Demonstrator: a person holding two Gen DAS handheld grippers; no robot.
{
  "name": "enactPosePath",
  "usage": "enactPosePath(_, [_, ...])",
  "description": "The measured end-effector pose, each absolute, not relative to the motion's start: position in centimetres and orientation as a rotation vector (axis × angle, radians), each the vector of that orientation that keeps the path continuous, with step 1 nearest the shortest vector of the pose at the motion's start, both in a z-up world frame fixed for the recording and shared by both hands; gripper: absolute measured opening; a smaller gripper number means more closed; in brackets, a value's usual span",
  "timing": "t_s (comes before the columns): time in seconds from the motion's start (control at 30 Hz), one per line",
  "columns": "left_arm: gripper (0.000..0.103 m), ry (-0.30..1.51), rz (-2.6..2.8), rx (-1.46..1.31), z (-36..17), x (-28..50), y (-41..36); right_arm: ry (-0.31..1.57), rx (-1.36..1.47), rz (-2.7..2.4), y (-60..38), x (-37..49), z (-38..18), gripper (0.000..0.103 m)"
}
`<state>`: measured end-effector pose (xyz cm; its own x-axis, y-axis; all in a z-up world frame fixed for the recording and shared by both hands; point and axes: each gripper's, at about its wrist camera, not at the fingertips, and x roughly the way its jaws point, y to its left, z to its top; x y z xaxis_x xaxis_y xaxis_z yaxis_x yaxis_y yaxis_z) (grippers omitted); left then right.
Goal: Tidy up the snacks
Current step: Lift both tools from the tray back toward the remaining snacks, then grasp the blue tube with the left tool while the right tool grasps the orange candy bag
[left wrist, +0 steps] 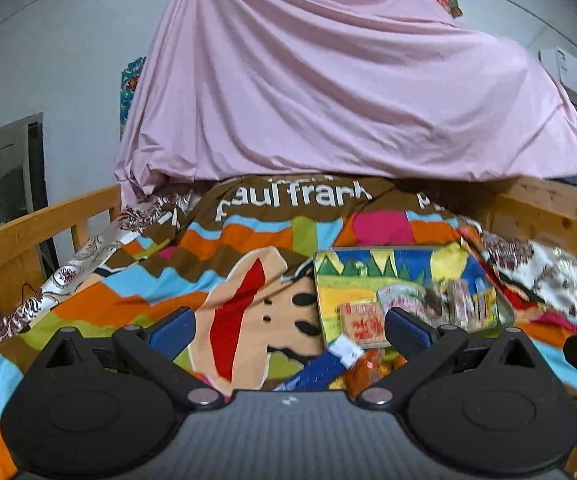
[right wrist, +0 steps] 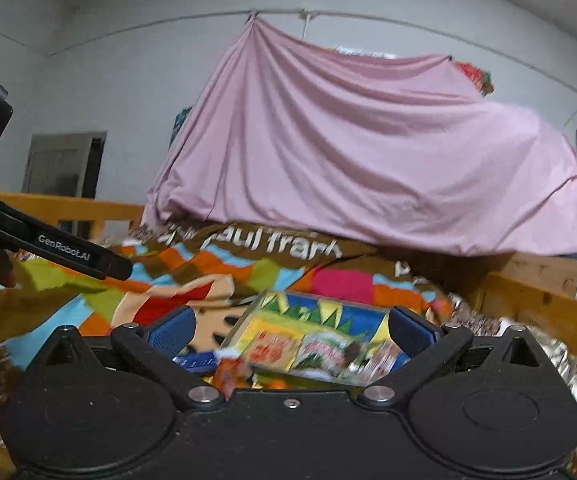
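Observation:
A shallow colourful box [left wrist: 396,276] lies on the patterned bedspread, right of centre in the left wrist view; it also shows in the right wrist view [right wrist: 312,316]. Several small snack packets [left wrist: 362,320] lie in its near part, blurred; they also show in the right wrist view [right wrist: 320,354]. A blue-and-white packet [left wrist: 320,364] and orange packets [left wrist: 368,368] lie just in front of the box. My left gripper [left wrist: 288,330] is open and empty above the bedspread, its right finger over the box's near edge. My right gripper [right wrist: 288,330] is open and empty, the box between its fingers.
The bedspread [left wrist: 168,276] covers a bed with wooden rails [left wrist: 28,232] on both sides. A pink sheet [left wrist: 348,92] drapes over a tall pile at the far end. The left gripper's black body [right wrist: 60,254] shows at the left of the right wrist view.

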<state>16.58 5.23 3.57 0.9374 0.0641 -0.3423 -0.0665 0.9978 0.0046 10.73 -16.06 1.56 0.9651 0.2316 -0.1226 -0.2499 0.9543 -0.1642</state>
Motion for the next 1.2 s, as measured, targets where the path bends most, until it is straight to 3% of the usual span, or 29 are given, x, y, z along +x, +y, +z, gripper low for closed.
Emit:
enactPosePath(0.77, [0.103,0.528,-0.012,0.218,-2.7,17.2,5.1,0.417,-0.219,0.296,-13.6,14.4,-3.4,0.102])
enactPosePath(1.2, [0.103,0.605,-0.044,0.276,-5.3,21.3,5.6,0.441,-0.329,0.375,-11.9,18.3,-5.6,0.102])
